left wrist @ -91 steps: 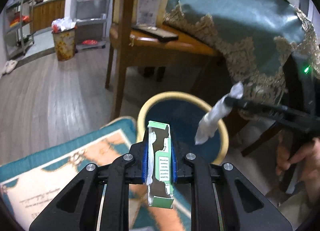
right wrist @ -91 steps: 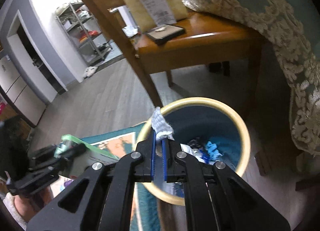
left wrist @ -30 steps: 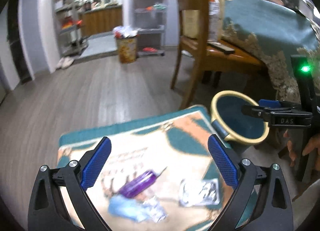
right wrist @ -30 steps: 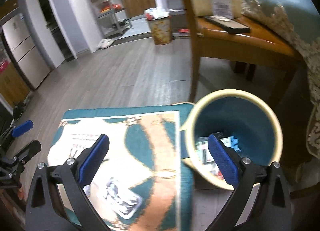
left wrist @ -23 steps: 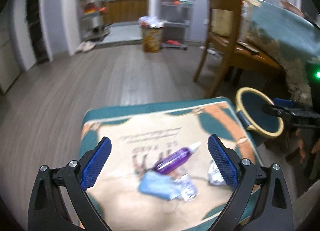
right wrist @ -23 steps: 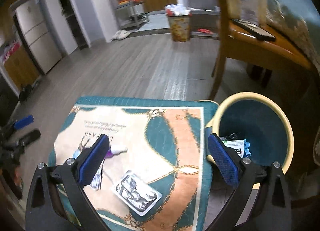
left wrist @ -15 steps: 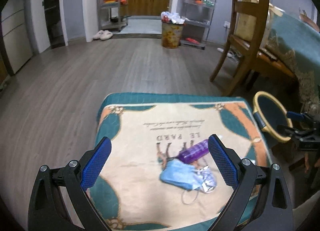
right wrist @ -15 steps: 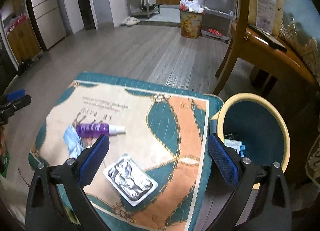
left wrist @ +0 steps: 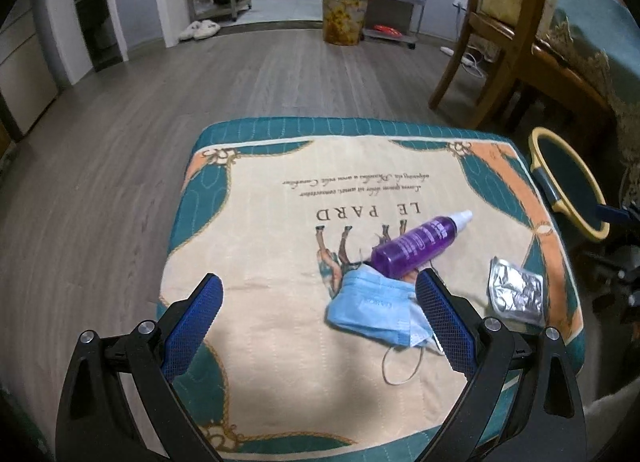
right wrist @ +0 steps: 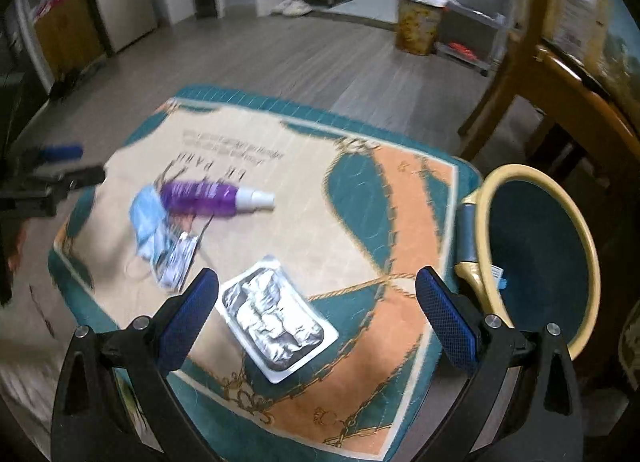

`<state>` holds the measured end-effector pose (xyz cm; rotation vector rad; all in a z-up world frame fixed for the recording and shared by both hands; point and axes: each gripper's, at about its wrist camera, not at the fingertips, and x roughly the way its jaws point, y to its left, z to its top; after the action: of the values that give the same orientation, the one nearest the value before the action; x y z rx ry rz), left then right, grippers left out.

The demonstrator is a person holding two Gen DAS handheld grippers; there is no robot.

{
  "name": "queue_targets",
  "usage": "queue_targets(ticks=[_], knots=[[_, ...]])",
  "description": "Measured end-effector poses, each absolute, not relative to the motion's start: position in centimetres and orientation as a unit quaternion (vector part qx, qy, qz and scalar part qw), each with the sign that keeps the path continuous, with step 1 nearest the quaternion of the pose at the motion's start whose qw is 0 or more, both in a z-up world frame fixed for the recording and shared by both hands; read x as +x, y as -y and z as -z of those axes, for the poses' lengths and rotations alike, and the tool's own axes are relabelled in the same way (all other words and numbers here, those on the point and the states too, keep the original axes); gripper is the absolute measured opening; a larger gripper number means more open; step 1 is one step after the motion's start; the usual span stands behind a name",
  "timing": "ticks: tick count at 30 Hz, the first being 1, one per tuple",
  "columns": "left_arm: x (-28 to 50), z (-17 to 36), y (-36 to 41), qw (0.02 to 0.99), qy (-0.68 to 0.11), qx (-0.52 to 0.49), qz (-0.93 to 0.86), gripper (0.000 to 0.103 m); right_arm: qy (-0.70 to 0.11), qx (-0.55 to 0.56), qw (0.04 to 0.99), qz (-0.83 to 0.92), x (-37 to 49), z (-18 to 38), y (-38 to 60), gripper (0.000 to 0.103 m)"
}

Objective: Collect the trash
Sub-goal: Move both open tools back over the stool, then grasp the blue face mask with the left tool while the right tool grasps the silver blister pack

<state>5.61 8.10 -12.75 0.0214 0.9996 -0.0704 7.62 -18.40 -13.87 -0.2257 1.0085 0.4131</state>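
Both my claws are spread wide and hold nothing — my left gripper [left wrist: 318, 318] above the crumpled blue face mask [left wrist: 372, 310], my right gripper [right wrist: 318, 312] over the silver foil blister pack [right wrist: 276, 324]. At least 3 pieces lie on the teal-and-cream printed cushion [left wrist: 256, 230] — mask, pack and purple plastic spray bottle [left wrist: 418, 244]. The yellow-rimmed blue bin [right wrist: 544, 258] just beside it already holds some scraps, so I judge the collecting partly done.

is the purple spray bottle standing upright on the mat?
No, the purple spray bottle lies on its side on the printed mat, its base resting on the blue face mask.
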Motion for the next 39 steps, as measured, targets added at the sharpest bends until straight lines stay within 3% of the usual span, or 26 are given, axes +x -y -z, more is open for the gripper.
queue_targets(ticks=[21, 24, 26, 30, 31, 39], knots=[[8.0, 17.0, -5.9, 0.836, -0.544, 0.03, 0.067, 0.096, -0.545, -0.192, 0.771, -0.267, 7.0, 21.9, 15.8, 0.094], [8.3, 17.6, -5.4, 0.83, -0.551, 0.03, 0.077, 0.096, -0.544, -0.196, 0.769, -0.273, 7.2, 22.4, 15.3, 0.089], [8.4, 18.2, -5.0, 0.825, -0.558, 0.034, 0.084, 0.096, -0.548, -0.193, 0.766, -0.275, 7.4, 22.7, 15.0, 0.076], [8.5, 19.1, -4.3, 0.818, -0.565, 0.052, 0.092, 0.096, -0.547, -0.181, 0.768, -0.279, 7.9, 22.5, 15.2, 0.07], [8.5, 19.3, -4.2, 0.817, -0.567, 0.054, 0.092, 0.096, -0.548, -0.169, 0.769, -0.282, 8.0, 22.2, 15.2, 0.065], [9.2, 20.8, -4.4, 0.803, -0.588, 0.041, 0.092, 0.093, -0.56, -0.119, 0.774, -0.27, 9.3, 21.1, 16.5, 0.061]])
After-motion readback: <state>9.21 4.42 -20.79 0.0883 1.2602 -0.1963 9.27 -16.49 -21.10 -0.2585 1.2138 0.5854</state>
